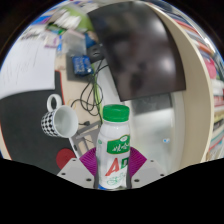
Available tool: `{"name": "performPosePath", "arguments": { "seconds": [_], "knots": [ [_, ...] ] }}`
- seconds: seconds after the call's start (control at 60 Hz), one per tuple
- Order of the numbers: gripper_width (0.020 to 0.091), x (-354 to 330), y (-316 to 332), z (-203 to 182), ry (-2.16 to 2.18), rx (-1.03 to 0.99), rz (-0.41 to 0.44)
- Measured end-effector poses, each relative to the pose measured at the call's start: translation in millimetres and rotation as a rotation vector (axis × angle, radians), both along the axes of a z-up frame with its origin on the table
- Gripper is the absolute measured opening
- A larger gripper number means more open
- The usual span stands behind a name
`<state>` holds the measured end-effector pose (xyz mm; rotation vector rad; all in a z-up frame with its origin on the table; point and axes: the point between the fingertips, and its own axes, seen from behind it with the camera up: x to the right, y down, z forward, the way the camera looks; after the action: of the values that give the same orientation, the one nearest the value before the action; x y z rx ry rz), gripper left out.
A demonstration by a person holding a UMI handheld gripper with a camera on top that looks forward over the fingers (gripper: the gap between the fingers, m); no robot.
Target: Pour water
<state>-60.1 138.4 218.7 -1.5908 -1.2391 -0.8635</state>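
A white plastic bottle (pixel 114 147) with a green cap and a green and red label stands upright between my fingers. Both purple pads (pixel 90 160) press against its sides, so my gripper (pixel 113 165) is shut on the bottle. The bottle looks lifted a little above the white table (pixel 160 130). To the left and slightly beyond it stands a cup (pixel 58 120) with a black-and-white checkered pattern and a handle, its open mouth tilted toward me. The bottle's base is hidden below the fingers.
A dark monitor (pixel 140 45) rises behind the bottle. A black cable (pixel 92 95) runs down the table beyond the cup. Cluttered shelves and boxes (pixel 60 35) fill the back left. A dark surface (pixel 20 120) lies at the left.
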Motion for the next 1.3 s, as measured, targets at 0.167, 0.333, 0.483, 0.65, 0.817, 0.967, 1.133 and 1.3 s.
{"name": "performPosePath", "arguments": {
  "seconds": [0.167, 0.333, 0.483, 0.65, 0.817, 0.967, 1.133, 1.3],
  "knots": [
    [0.0384, 10.0, -24.7, 6.5, 0.572, -0.032, -0.122],
    [0.0385, 23.9, -7.6, -12.4, 1.034, -0.045, -0.175],
    [0.0383, 28.3, 12.6, -54.7, 1.186, -0.084, -0.208],
    [0.0390, 22.2, 17.0, -85.9, 1.274, -0.079, -0.211],
    [0.0388, 27.4, 15.3, -83.6, 1.278, 0.025, -0.190],
    [0.0498, 28.9, 17.7, -82.5, 1.265, 0.040, -0.216],
    [0.0866, 27.2, 2.4, -86.1, 1.224, -0.002, -0.257],
    [0.0853, 25.5, -65.7, -73.4, 1.182, -0.019, -0.323]
  ]
}}
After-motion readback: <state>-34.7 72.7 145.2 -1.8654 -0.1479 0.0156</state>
